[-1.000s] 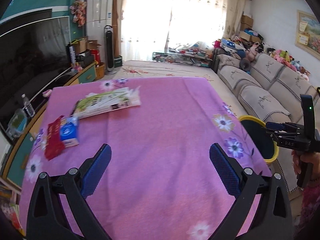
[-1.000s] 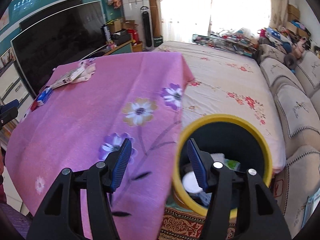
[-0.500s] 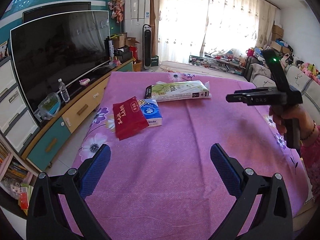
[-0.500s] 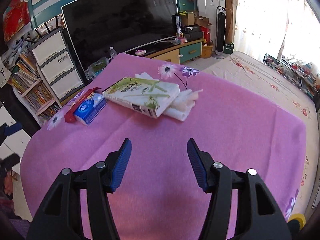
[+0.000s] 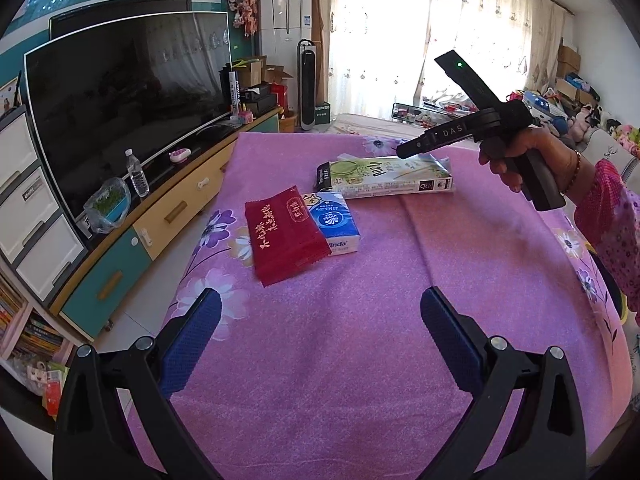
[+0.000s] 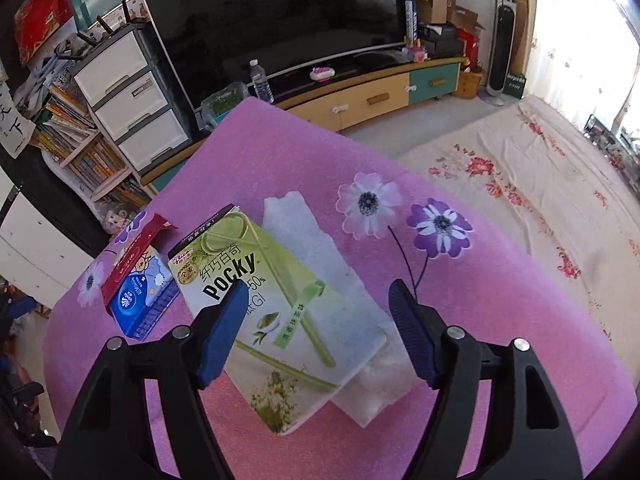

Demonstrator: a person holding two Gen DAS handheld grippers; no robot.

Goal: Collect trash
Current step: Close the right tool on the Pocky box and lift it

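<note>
The green snack box is lying flat on the pink flowered cloth covering the surface, on top of a crumpled white tissue that is sticking out along its far side. It is judged to be light thin cardboard, likely empty — stiff along the length but easily crushed across the broad faces, and its glossy print may be slippery. A grip across the narrow width, edge to edge near the middle, is judged best; the tissue underneath is soft and may be dragged along or left behind.

The right hand-held gripper is being held just above the box with its jaws opening; the box is lying below and between them, and no pad is being pressed on it. The left hand-held gripper is being held wide apart over bare cloth, nothing between its fingers.

A red packet is lying partly over a blue tissue pack, just beside the box's end — both judged soft and light.

The cloth is fuzzy and loose, so snagging or bunching is being risked if the pads are scraped on it. Around the surface a large dark television, a low cabinet with drawers, a water bottle and curtained windows are being seen. No bin is being shown clearly in either view.
</note>
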